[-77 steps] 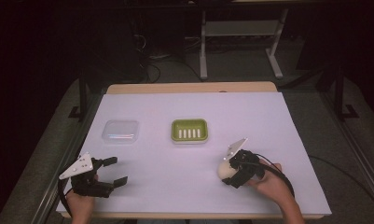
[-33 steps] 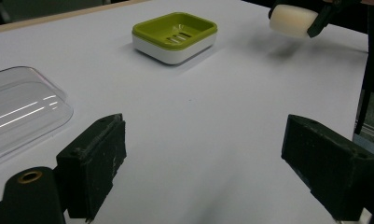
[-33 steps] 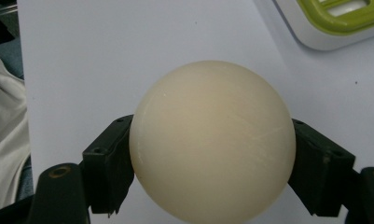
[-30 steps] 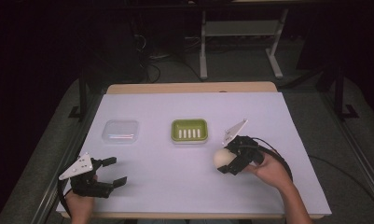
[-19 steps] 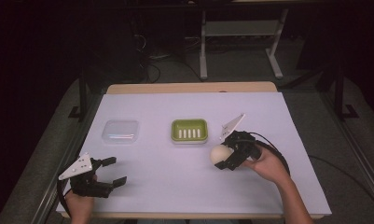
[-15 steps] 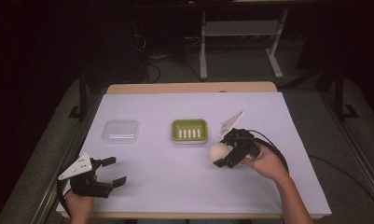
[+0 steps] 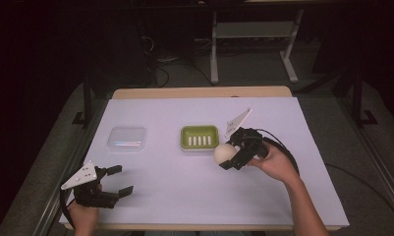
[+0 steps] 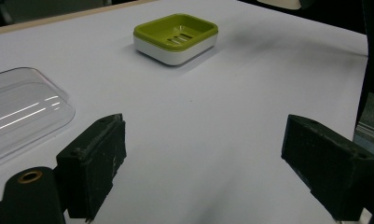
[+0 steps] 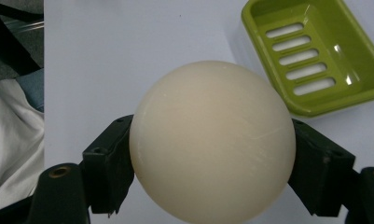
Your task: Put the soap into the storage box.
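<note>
The right gripper (image 7: 227,156) has its fingers (image 9: 105,170) clamped on either side of a cream ball (image 7: 223,152), held above the desk (image 7: 283,196) just beside the right end of a green soap dish (image 7: 200,137) near the desk's middle. The right gripper view shows each pad pressed flat against the ball (image 9: 211,140) and the dish's five drain slots (image 9: 300,56). The left gripper (image 7: 117,180) sits near the front left corner, its fingers (image 8: 93,163) spread wide and holding nothing. The left gripper view shows the dish's white base (image 8: 175,51) under the green tray, and a clear plastic lid (image 8: 21,109) lying flat on the desk toward its left edge.
</note>
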Tool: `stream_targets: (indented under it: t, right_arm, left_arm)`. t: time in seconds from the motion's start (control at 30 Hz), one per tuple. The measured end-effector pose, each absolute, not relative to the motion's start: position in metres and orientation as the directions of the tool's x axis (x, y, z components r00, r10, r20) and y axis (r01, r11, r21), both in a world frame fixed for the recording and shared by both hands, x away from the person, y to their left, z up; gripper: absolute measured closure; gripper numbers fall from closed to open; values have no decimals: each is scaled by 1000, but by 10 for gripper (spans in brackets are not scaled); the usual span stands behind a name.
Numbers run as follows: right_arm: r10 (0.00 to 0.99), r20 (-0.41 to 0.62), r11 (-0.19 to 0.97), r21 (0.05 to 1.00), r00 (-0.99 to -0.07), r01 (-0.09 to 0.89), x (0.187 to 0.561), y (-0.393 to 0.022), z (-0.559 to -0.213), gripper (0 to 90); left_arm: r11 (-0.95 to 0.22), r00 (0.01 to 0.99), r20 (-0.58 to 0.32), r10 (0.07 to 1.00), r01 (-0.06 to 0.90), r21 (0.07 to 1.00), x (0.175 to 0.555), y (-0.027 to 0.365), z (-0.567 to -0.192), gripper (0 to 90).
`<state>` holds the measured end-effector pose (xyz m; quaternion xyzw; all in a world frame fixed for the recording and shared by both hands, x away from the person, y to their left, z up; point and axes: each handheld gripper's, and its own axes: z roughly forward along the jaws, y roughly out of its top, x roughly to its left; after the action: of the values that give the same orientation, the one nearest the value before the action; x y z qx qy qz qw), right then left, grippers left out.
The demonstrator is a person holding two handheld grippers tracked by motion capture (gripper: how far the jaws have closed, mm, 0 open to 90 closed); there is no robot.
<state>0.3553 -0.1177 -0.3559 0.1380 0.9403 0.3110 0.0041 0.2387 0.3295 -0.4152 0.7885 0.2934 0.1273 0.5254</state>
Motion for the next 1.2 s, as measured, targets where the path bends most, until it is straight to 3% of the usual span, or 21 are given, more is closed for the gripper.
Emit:
stream_targets:
  t: [0.53, 1.2]
  right_arm:
    - [257, 99, 764, 589, -961, 265, 378, -108, -343, 232]
    - [205, 62, 799, 566, -977, 204, 397, -75, -328, 232]
  left_arm:
    - [-271, 794, -110, 598, 330, 904, 239, 331, -415, 131]
    - [-270, 794, -109, 598, 327, 906, 240, 331, -415, 131]
